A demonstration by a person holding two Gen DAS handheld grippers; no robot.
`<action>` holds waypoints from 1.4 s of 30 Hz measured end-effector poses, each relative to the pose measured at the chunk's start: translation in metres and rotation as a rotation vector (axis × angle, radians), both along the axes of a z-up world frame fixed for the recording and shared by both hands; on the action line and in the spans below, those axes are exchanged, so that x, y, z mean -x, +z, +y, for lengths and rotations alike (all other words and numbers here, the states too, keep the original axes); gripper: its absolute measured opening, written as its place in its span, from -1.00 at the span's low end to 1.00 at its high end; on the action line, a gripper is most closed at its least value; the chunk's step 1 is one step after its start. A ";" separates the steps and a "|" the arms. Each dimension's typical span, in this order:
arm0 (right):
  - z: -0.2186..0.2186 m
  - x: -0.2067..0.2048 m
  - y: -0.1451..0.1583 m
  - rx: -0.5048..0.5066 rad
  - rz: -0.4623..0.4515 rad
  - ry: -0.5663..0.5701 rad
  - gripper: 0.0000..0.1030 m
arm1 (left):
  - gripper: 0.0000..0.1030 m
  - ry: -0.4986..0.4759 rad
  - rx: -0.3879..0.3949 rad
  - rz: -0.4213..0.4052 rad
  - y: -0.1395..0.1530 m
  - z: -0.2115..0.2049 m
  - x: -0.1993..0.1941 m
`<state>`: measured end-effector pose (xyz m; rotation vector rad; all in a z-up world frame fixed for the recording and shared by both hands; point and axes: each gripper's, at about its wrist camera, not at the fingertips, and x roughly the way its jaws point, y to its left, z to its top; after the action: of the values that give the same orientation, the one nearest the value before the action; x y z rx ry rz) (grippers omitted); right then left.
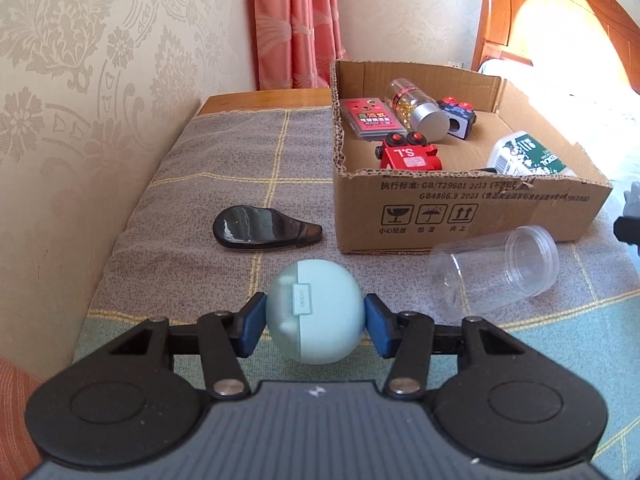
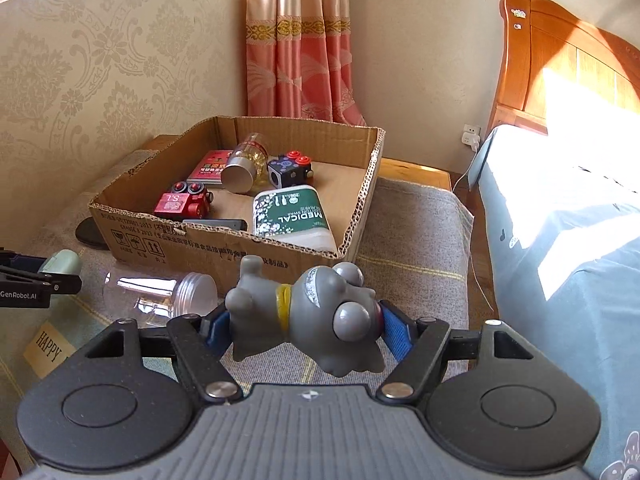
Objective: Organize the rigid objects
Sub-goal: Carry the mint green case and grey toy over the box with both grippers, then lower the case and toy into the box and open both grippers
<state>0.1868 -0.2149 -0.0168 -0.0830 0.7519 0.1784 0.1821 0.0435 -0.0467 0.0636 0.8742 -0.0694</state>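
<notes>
My left gripper (image 1: 315,322) is shut on a round pale blue case (image 1: 316,312), held above the cloth in front of the cardboard box (image 1: 460,216). My right gripper (image 2: 308,330) is shut on a grey rubber toy figure (image 2: 316,316) with bulging eyes and a yellow collar, held near the box's (image 2: 224,248) front wall. The box holds a red toy train (image 1: 408,154), a dark toy block (image 1: 458,114), a bottle with a silver cap (image 1: 416,108), a red card pack (image 1: 370,118) and a green-labelled white bottle (image 2: 292,216). The left gripper and case also show at the right wrist view's left edge (image 2: 60,266).
A clear plastic jar (image 1: 496,268) lies on its side in front of the box. A black glossy case (image 1: 260,226) lies left of the box. A papered wall runs along the left. A bed (image 2: 568,220) with a wooden headboard stands to the right.
</notes>
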 end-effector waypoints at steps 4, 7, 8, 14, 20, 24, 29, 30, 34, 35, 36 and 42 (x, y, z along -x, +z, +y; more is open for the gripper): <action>0.004 -0.022 0.021 -0.006 -0.042 0.054 0.50 | 0.00 -0.034 0.006 -0.021 0.016 -0.003 0.002; 0.010 -0.048 0.028 -0.003 -0.056 0.077 0.50 | 0.00 -0.053 0.002 -0.039 0.024 -0.006 0.003; 0.012 -0.058 0.028 -0.002 -0.053 0.082 0.50 | 0.00 -0.058 0.001 -0.044 0.027 -0.007 0.003; 0.023 -0.112 0.023 0.013 -0.040 0.070 0.51 | 0.00 -0.078 -0.007 -0.073 0.037 -0.011 -0.002; 0.027 -0.132 0.018 0.028 -0.034 0.046 0.74 | 0.00 -0.104 -0.008 -0.090 0.044 -0.018 -0.012; 0.028 -0.121 0.023 0.032 -0.051 0.047 0.93 | 0.00 -0.130 -0.020 -0.110 0.052 -0.026 -0.018; 0.023 -0.103 0.028 0.037 -0.048 0.018 1.00 | 0.00 -0.162 -0.016 -0.133 0.064 -0.037 -0.030; 0.021 -0.098 0.029 0.036 -0.045 0.005 1.00 | 0.00 -0.170 -0.019 -0.137 0.066 -0.039 -0.034; 0.012 -0.074 0.027 0.039 -0.030 -0.037 1.00 | 0.00 -0.196 -0.026 -0.144 0.070 -0.051 -0.050; 0.010 -0.068 0.025 0.043 -0.025 -0.049 1.00 | 0.00 -0.205 -0.029 -0.143 0.070 -0.055 -0.056; 0.009 -0.062 0.023 0.043 -0.021 -0.057 1.00 | 0.00 -0.216 -0.031 -0.143 0.070 -0.059 -0.060; 0.003 -0.031 0.013 0.037 -0.010 -0.107 1.00 | 0.00 -0.264 -0.050 -0.131 0.065 -0.089 -0.089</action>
<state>0.2177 -0.2120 -0.0041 -0.0784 0.7475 0.0624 0.2715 -0.0457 0.0186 0.2282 0.7326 -0.2867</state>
